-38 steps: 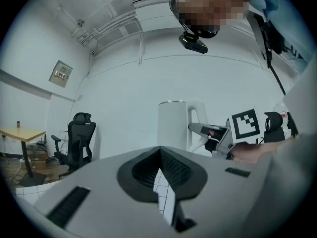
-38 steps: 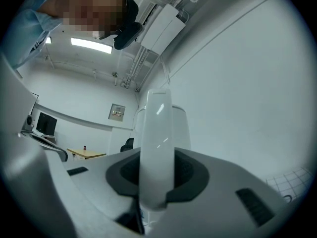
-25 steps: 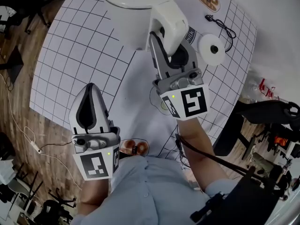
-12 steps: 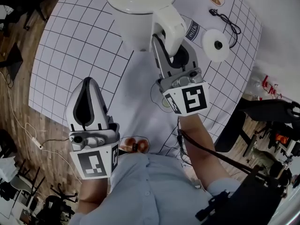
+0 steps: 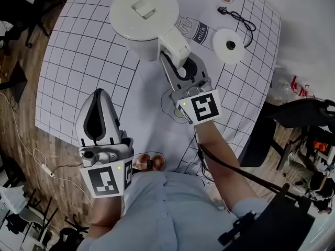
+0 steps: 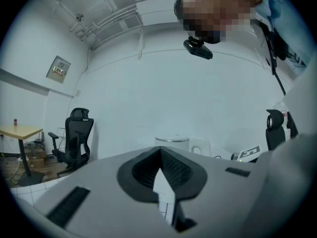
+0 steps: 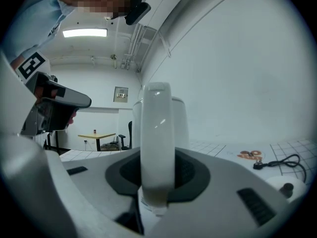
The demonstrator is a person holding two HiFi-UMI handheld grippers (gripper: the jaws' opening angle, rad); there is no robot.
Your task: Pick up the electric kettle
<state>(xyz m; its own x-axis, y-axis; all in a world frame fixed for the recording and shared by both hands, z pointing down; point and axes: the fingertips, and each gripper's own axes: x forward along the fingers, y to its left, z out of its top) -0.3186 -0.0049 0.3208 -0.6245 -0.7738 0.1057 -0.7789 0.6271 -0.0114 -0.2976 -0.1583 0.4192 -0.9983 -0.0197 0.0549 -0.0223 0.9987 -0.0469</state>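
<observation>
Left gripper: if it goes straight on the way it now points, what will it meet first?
Probably the white electric kettle, which stands dead ahead of the left gripper in its own view; how far away is unclear.

My left gripper (image 5: pixel 99 95) hangs about level, jaws together (nothing in it). My right gripper (image 5: pixel 175 69) reaches forward on an outstretched forearm (image 5: pixel 214 150). Its jaws, just now easing open, straddle the kettle handle (image 7: pixel 156 133), pads apparently touching it.

Kettle (image 5: pixel 144 22): smooth glossy white plastic. Table cover (image 5: pixel 84 61): matt gridded sheet. Floor (image 5: pixel 18 114): wood planks.
</observation>
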